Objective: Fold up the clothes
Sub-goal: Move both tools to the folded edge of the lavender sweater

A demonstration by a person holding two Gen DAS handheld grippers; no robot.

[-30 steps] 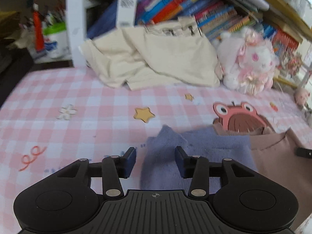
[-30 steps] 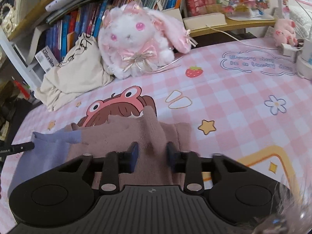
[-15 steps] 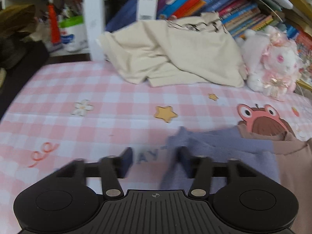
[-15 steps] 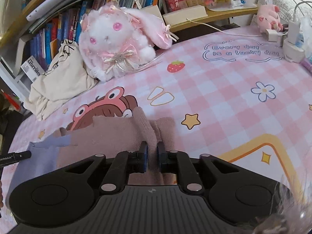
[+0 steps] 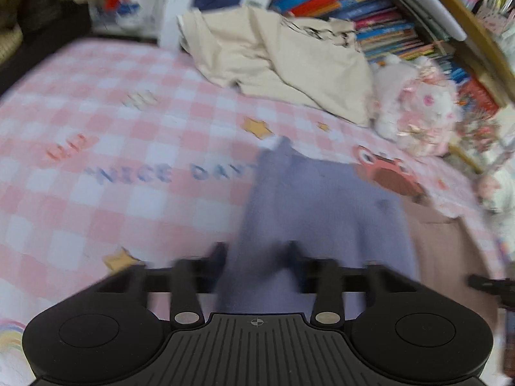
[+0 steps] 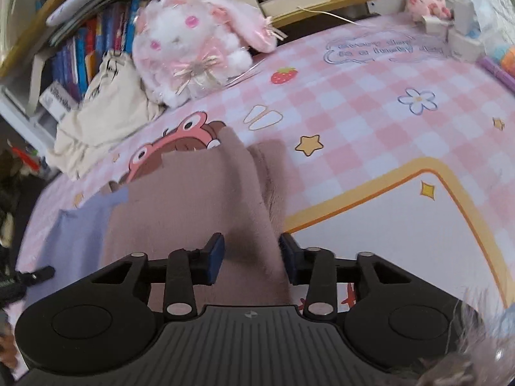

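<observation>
A knitted garment lies on the pink checked cloth, with a purple part (image 5: 322, 199) joining a dusty brown part (image 6: 193, 199). My left gripper (image 5: 257, 252) is low over the purple part; its jaws are closing and purple fabric sits between them, though blur hides any contact. My right gripper (image 6: 251, 255) is open, straddling a raised ridge of brown fabric that runs away from it. The purple part (image 6: 74, 241) also shows at the left of the right wrist view, and the brown part (image 5: 444, 244) at the right of the left wrist view.
A crumpled cream garment (image 5: 289, 58) lies at the back by the bookshelf (image 5: 370, 22). A pink plush rabbit (image 6: 190, 48) sits beside it. Chargers and small items (image 6: 463, 32) crowd the far right. The checked tablecloth (image 6: 370, 103) stretches to the right.
My left gripper has slid sideways and down, so the purple fabric now lies between its fingers. My right gripper's jaws, nearly pinched together on the brown ridge half a second ago, now stand apart.
</observation>
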